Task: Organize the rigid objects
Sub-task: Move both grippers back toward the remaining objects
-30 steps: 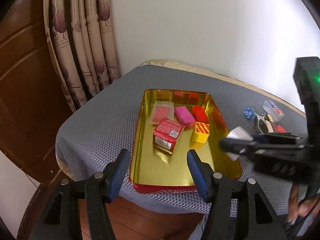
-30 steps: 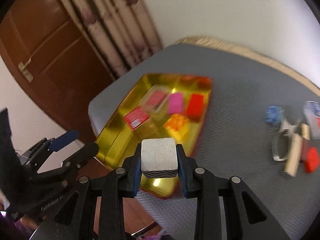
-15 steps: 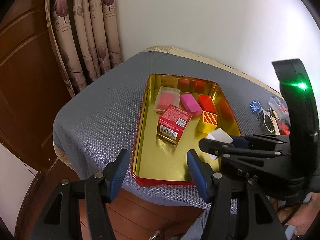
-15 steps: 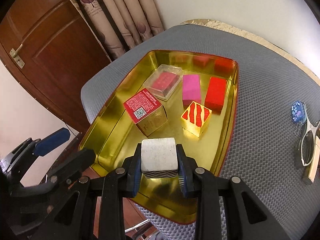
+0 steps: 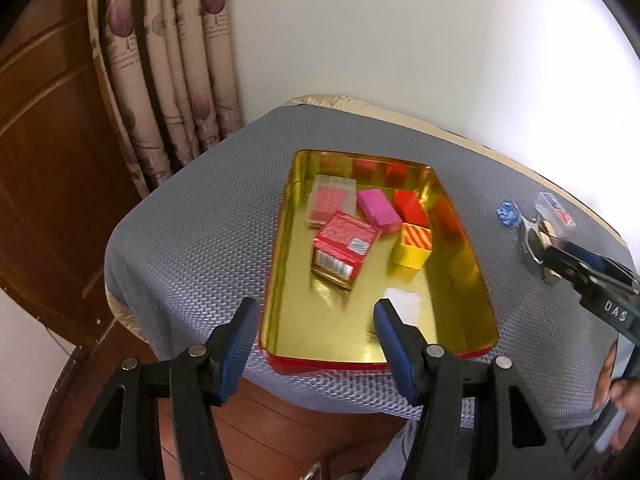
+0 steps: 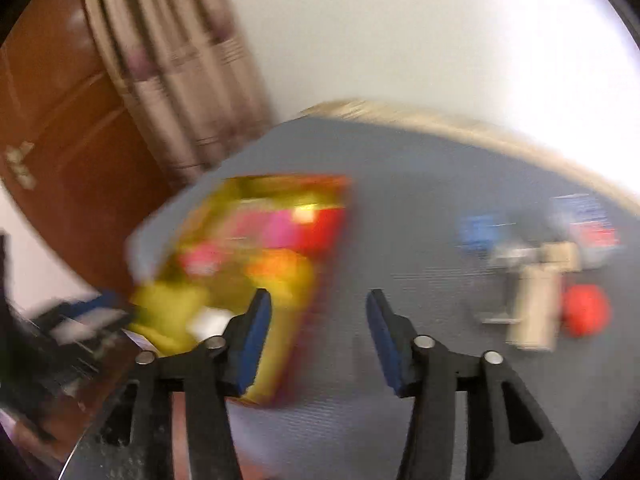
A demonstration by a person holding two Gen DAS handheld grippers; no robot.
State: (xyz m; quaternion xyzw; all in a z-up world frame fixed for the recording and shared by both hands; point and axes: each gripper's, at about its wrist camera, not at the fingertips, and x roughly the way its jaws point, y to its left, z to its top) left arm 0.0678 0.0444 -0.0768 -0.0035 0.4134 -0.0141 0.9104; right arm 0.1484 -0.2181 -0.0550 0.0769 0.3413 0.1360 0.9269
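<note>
Gold tin tray (image 5: pixel 276 280): rectangular, mirror-bright metal inside, red outer rim, on grey honeycomb-textured mat (image 5: pixel 192 240) over a round table.

In tray, far end: clear plastic case (image 5: pixel 332 204) with red insert; pink block (image 5: pixel 378 210) beside it; red block (image 5: pixel 412 208) next along, toward the tray's right wall.
In tray, middle: red printed carton (image 5: pixel 344 248) with barcode face, tilted; yellow cube (image 5: pixel 414 246) with orange-striped top to its right.
In tray, near end: white rough-topped cube (image 5: pixel 404 304), lying flat and alone on the gold floor.

Right of tray, on mat: blue faceted charm (image 5: pixel 508 214), clear box (image 5: pixel 556 212) with red and blue print, metal clippers (image 5: pixel 534 248); blurred red round piece (image 6: pixel 586 312) in the right wrist view.

Left gripper (image 5: pixel 314 330): black frame, blue ribbed pads, jaws spread wide, empty, above the tray's near rim.
Right gripper (image 6: pixel 316 320): same build, jaws just opening, nothing between them, over mat just right of the tray; view heavily motion-blurred.
</note>
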